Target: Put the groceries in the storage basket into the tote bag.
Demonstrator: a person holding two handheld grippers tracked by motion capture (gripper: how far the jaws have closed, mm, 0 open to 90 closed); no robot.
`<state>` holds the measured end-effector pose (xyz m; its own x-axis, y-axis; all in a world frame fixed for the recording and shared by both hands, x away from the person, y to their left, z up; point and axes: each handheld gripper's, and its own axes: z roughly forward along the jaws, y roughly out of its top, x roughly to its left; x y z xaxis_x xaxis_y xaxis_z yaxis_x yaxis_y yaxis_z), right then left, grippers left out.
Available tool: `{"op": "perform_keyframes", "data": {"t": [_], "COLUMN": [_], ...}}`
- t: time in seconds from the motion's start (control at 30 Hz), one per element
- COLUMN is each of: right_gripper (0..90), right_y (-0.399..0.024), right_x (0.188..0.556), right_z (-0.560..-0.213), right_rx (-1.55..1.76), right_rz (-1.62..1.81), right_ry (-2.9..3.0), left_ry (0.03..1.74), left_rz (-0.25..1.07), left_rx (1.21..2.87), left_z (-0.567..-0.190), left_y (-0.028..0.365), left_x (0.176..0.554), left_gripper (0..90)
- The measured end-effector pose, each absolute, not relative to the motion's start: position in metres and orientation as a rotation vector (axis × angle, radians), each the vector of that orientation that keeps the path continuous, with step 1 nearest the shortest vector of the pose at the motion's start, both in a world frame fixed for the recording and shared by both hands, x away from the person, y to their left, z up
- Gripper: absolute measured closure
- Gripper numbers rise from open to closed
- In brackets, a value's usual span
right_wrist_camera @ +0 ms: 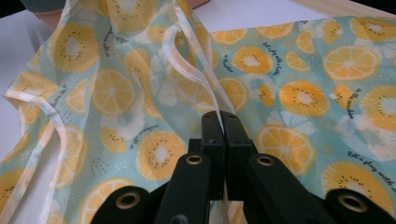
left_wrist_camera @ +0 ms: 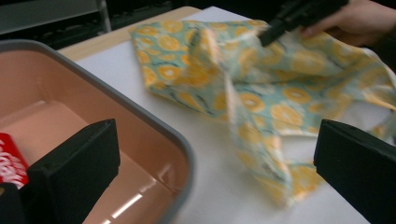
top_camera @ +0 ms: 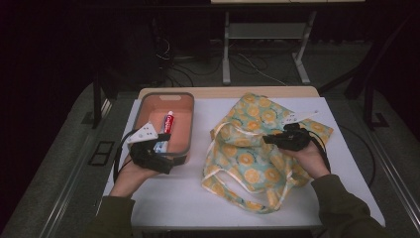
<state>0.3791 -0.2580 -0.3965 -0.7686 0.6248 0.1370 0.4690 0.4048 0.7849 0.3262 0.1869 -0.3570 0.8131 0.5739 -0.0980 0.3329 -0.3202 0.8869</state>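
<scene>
Fabric of a citrus-print tote bag [top_camera: 257, 148] is spread over the tabletop's right half, its rim pinched by the right gripper [right_wrist_camera: 223, 122], likely to open it. Bin [top_camera: 148, 104], left edge: toothpaste [top_camera: 168, 121] inside, left gripper [top_camera: 161, 138] held spread above.

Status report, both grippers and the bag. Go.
Left gripper open, at the tub's near rim, toothpaste inside. Right gripper shut on the fruit-print bag's white edge trim. Nothing in the way.
</scene>
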Motion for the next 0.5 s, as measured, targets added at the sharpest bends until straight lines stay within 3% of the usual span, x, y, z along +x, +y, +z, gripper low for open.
{"op": "perform_keyframes", "data": {"t": [0.23,0.5], "right_gripper": [89.3,89.3], "right_y": [-0.26,-0.261], "right_x": [0.379,0.378], "right_z": [-0.396,-0.395], "right_rx": [0.983,0.97], "right_rz": [1.3,1.3], "right_ry": [2.477,2.478], "left_ry": [0.754,0.868], "left_rz": [0.346,0.439], "left_rx": [1.953,1.949], "left_z": [-0.352,-0.359], "left_y": [0.19,0.197], "left_x": [0.366,0.4], "left_gripper": [3.7,17.8]}}
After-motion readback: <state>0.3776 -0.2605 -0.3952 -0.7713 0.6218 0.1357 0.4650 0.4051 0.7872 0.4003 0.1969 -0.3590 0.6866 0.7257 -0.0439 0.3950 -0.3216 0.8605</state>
